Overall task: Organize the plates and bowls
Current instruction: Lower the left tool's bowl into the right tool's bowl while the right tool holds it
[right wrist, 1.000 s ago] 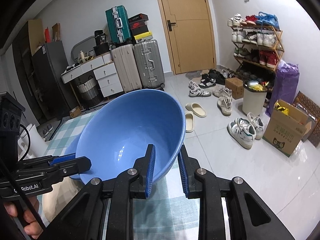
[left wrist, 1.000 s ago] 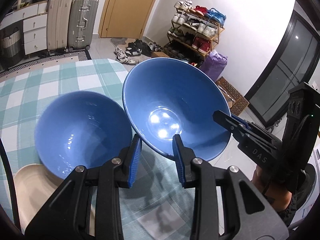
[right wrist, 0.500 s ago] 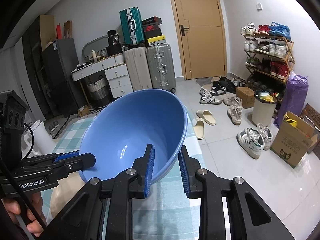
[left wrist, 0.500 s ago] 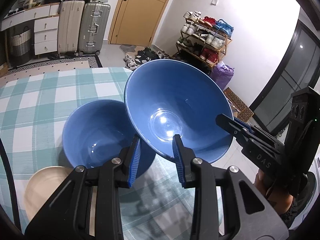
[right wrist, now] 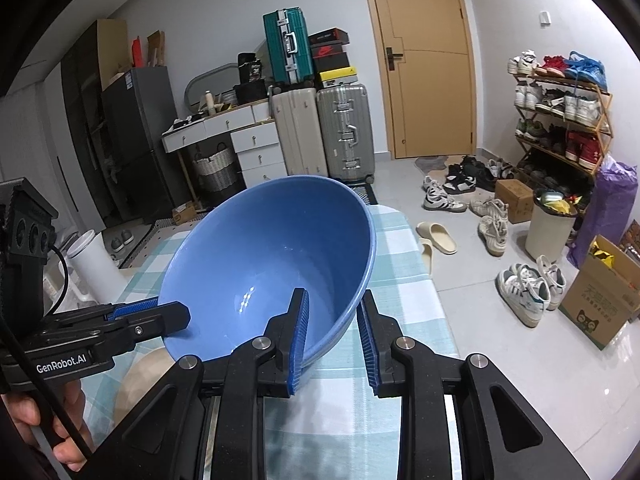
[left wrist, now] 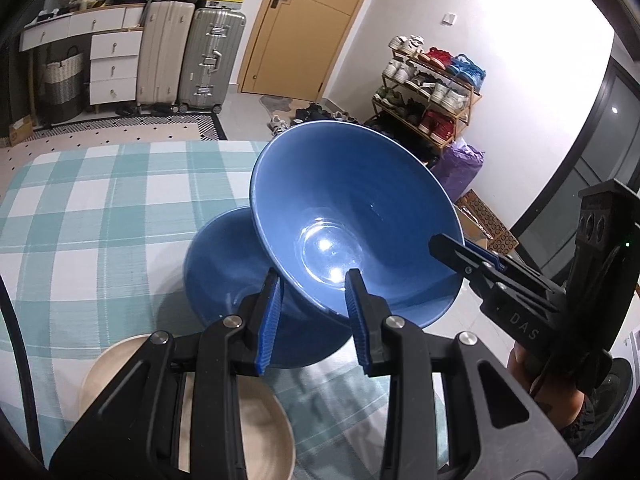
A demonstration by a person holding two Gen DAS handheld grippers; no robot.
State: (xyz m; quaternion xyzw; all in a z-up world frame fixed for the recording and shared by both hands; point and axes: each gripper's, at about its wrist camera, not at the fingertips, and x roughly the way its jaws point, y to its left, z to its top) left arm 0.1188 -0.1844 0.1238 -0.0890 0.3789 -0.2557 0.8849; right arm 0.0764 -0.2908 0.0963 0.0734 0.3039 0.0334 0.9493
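Two glossy blue ceramic bowls here, plus one cream-coloured round plate (left wrist: pixel 224 432) at the bottom left of the left wrist view, all over a table with a teal-and-white checked cloth (left wrist: pixel 100 208). The upper blue bowl (left wrist: pixel 352 220) sits mid-frame, tilted and lifted off the table, overlapping the second blue bowl (left wrist: pixel 228 264), which rests on the cloth just beyond the plate.

Two claws, both clenched on the lifted bowl's rim: the left gripper (left wrist: pixel 314 320) pinches the near edge, the right gripper (right wrist: pixel 334 334) grips the opposite side and pokes in at the right of the left view.

The lower bowl is mostly hidden behind the top one and the gripper. The plate is cut off by the black gripper arms. In the right view only a sliver of the plate shows at lower left, and the second bowl isn't visible there.
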